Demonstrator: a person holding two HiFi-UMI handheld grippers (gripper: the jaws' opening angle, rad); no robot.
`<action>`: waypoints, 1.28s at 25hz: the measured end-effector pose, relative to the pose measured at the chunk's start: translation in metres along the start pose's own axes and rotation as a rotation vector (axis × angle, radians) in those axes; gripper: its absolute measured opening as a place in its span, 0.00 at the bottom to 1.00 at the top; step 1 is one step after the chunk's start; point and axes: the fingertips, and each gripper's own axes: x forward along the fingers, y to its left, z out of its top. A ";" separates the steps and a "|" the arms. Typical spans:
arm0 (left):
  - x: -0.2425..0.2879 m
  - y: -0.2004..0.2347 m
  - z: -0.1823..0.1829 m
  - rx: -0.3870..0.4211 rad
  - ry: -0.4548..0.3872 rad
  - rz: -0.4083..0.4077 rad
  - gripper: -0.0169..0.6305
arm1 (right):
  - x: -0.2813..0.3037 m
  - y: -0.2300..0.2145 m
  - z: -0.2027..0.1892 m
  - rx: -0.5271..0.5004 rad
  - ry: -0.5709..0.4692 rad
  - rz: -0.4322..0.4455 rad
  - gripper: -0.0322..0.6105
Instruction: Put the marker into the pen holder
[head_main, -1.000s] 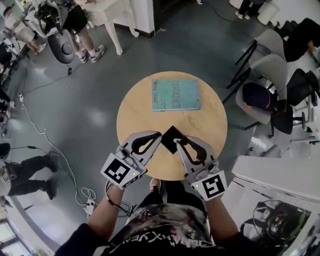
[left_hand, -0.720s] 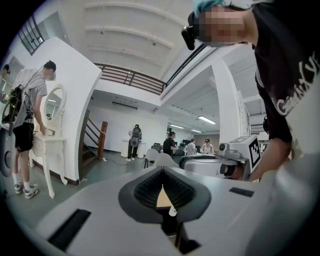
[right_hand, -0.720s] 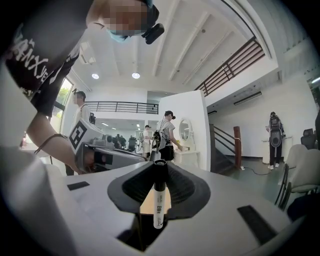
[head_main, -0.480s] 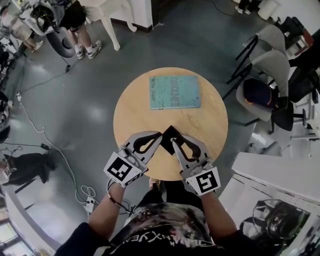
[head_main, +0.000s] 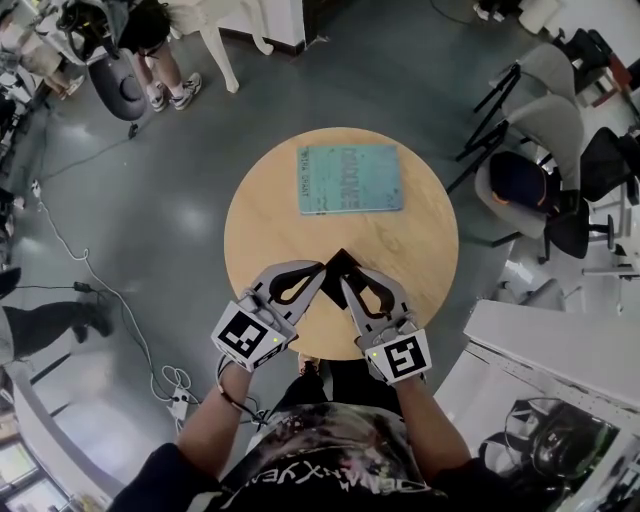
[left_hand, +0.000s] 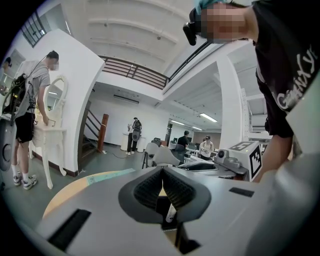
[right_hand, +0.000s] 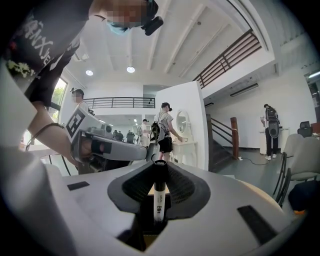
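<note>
Wooden and round, the table (head_main: 420, 240) carries a teal book (head_main: 350, 178) lying flat near its far edge and a black pen holder (head_main: 340, 272) towards its near edge, about midway between left and right. Both grippers reach in from the near edge and their tips converge on the holder: the left gripper (head_main: 318, 270) at its left side, the right gripper (head_main: 348, 284) at its right side.

In the right gripper view the marker (right_hand: 159, 197) stands upright between the ribbed pads (right_hand: 182, 187), which are clenched on its white, printed barrel. Its black cap pokes up just above the jaw tips and its lower end hangs below them, in front of something dark. Whether that end is already inside the holder cannot be told.

The left gripper's jaws are drawn together so that their tips meet, with nothing seen between them. Through the narrow gap lower down, its own view shows the dark holder and a slice of the white marker just beyond. From the head view it is unclear whether the left tips touch the holder's wall or sit just beside it.

Grey chairs (head_main: 545, 130) stand off the table's right side, and a cable (head_main: 100, 290) trails over the floor (head_main: 200, 170) to its left
</note>
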 end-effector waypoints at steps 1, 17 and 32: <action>0.000 0.000 -0.001 -0.002 0.002 0.000 0.06 | 0.000 0.000 -0.002 0.001 0.003 -0.001 0.17; -0.001 0.001 -0.010 -0.016 0.011 0.001 0.06 | 0.004 0.001 -0.037 -0.016 0.077 -0.008 0.17; -0.004 0.001 -0.012 -0.021 0.014 0.001 0.06 | 0.001 0.000 -0.058 0.022 0.157 -0.033 0.17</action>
